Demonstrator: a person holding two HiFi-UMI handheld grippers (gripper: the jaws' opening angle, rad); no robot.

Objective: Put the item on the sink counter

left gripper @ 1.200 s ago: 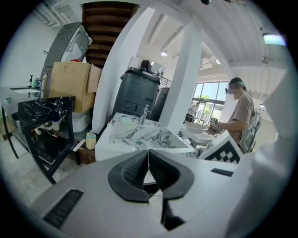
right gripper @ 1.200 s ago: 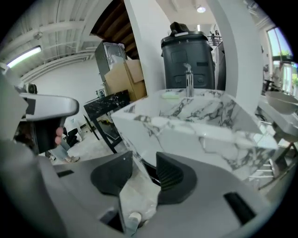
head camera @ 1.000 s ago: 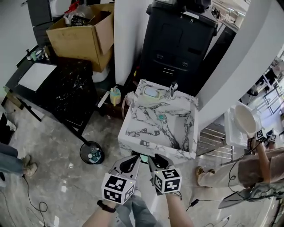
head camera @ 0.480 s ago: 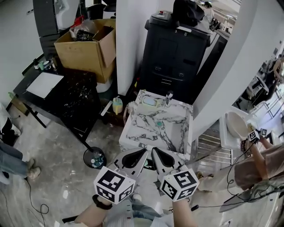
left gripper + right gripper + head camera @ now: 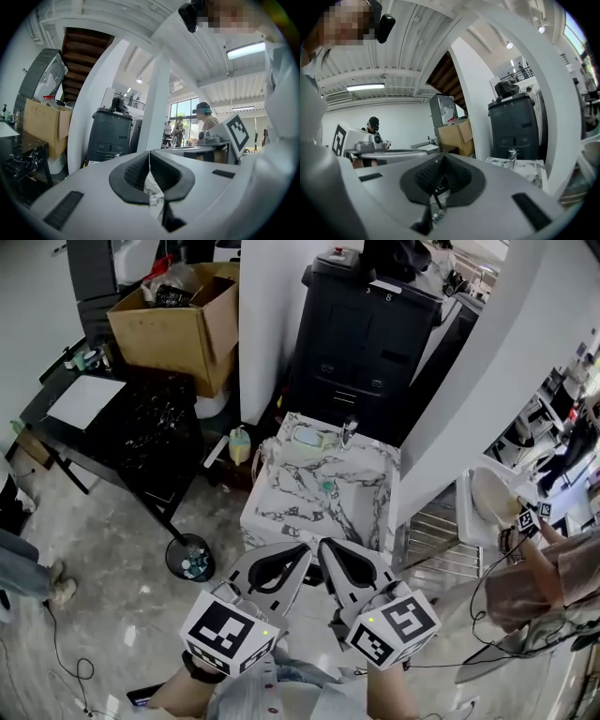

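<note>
Left gripper [image 5: 302, 551] and right gripper [image 5: 325, 547] were both closed and empty. The item [image 5: 307, 437] looked light and rigid, so I'd grip its rim.

The right gripper [image 5: 443, 155] has its two black ribbed pads [image 5: 426, 176] pressed together, with nothing between them. Past its grey body, to the right, lies the white, grey-veined marble sink counter [image 5: 525, 169]. A small chrome tap [image 5: 512, 158] stands upright at the counter's far edge. Behind that edge rises a tall dark grey plastic cabinet [image 5: 514, 126] with a black bag [image 5: 507, 88] on top. Left of the cabinet, beyond a white pillar [image 5: 476, 103], sits an open brown cardboard box [image 5: 457, 136]. A person in a dark cap [image 5: 373, 124] shows at far left.
</note>
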